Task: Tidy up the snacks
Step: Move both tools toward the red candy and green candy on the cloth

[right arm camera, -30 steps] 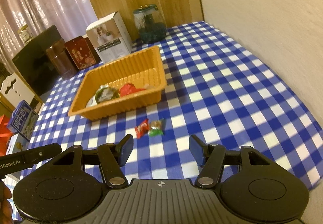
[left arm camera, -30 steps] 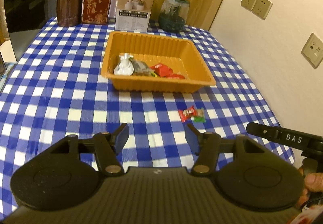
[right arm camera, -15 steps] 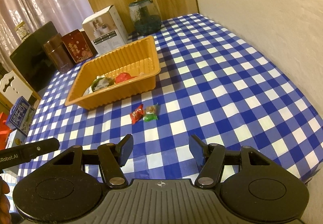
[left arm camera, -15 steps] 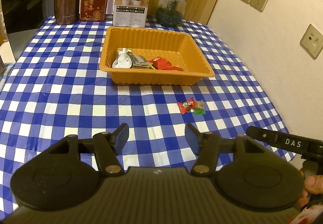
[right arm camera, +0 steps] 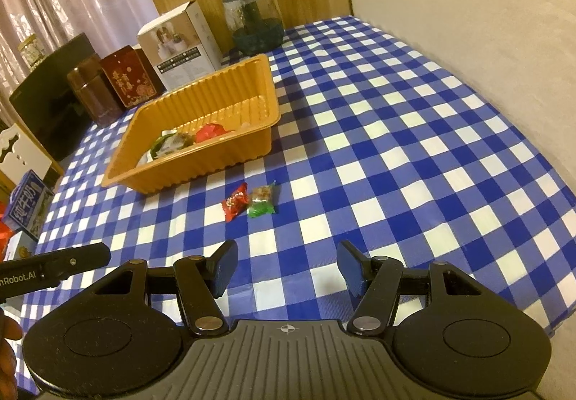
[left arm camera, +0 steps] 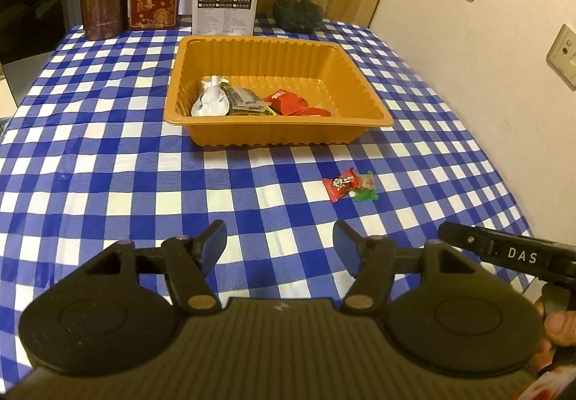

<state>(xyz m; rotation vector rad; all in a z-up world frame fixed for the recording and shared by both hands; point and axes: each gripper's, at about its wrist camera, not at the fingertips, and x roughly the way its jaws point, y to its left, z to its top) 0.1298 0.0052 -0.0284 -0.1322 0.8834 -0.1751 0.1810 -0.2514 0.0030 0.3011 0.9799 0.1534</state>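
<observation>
My left tongs (left arm camera: 280, 246) are opening with nothing between them; my right tongs (right arm camera: 287, 266) stand wide, empty. Red candy (right arm camera: 235, 202) and green candy (right arm camera: 262, 200) lie touching on the desk (right arm camera: 414, 133), at 12 o'clock of the right tongs, near the tray (right arm camera: 216, 162) at 11.
</observation>
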